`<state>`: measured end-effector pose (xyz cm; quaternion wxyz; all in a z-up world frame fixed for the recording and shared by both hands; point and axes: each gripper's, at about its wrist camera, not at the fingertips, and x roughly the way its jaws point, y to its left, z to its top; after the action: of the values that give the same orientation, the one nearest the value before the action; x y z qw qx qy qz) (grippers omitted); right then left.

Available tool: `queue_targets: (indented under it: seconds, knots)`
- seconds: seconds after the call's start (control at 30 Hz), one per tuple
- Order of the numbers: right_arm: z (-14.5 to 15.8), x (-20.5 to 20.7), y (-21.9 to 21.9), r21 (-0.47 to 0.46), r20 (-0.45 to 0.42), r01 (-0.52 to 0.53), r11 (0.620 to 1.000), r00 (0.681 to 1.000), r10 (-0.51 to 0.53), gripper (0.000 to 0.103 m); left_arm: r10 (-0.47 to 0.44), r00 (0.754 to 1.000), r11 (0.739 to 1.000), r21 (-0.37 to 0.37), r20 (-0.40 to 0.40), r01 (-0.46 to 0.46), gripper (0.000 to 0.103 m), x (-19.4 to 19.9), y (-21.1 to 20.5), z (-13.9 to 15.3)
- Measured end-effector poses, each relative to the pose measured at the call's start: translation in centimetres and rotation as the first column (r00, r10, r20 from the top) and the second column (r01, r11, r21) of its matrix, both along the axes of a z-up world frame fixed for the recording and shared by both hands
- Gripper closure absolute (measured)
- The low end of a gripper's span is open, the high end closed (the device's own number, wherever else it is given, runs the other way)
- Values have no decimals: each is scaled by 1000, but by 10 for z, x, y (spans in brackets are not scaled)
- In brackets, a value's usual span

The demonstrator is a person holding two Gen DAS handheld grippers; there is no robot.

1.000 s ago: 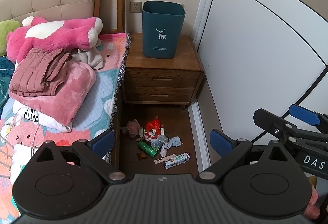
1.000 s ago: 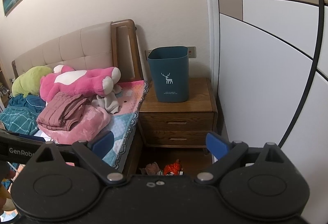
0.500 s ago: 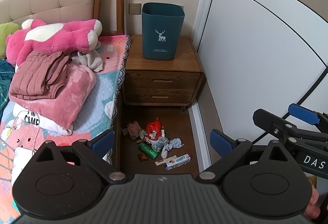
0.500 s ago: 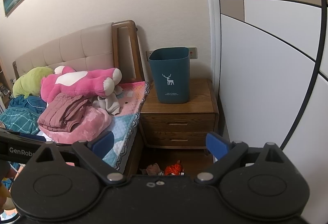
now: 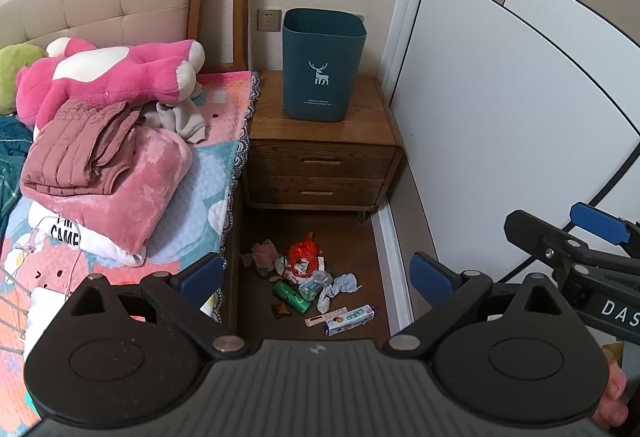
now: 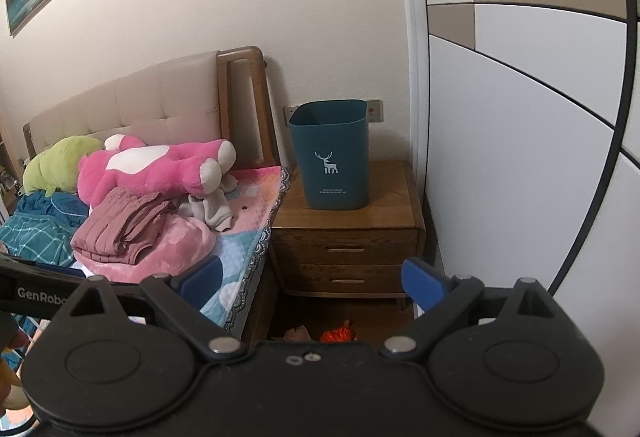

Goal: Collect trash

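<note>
A pile of trash lies on the dark floor between the bed and the wardrobe: a red wrapper (image 5: 303,255), a green packet (image 5: 292,295), crumpled tissue (image 5: 340,285), a small box (image 5: 349,318) and a pinkish wad (image 5: 264,251). A teal bin with a white deer (image 5: 323,64) stands upright on the wooden nightstand (image 5: 320,157). My left gripper (image 5: 316,275) hangs open high above the trash, holding nothing. My right gripper (image 6: 314,279) is open too; its view catches the bin (image 6: 331,154) and just the red wrapper (image 6: 338,334). The right gripper's fingers (image 5: 596,223) also show at the left view's right edge.
A bed (image 5: 192,197) with a pink plush toy (image 5: 108,75), folded clothes (image 5: 84,149) and a pink blanket fills the left. A white and tan wardrobe (image 5: 500,97) walls the right. A wall socket (image 5: 269,19) sits behind the bin.
Both views have pulled back and risen slightly, so the bin and trash sit a little lower and smaller. Both grippers stay open.
</note>
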<state>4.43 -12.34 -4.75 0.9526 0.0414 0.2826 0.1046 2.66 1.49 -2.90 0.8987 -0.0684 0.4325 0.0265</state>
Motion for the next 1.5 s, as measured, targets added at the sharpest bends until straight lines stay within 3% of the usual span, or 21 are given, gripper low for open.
queue_targets:
  seconds: [0.87, 1.27, 1.5]
  knots:
    - [-7, 14, 5, -1, -32, -6, 1000, 999, 5, 7, 3, 1000, 1000, -8, -10, -3, 3, 4, 4, -6]
    - [-33, 58, 20, -35, -104, 7, 999, 995, -11, 8, -34, 998, 998, -55, -46, 32, 3, 62, 22, -29]
    - [-57, 91, 24, -36, -136, 79, 996, 987, -83, 8, -101, 989, 994, -46, -105, 96, 3, 112, 37, -58]
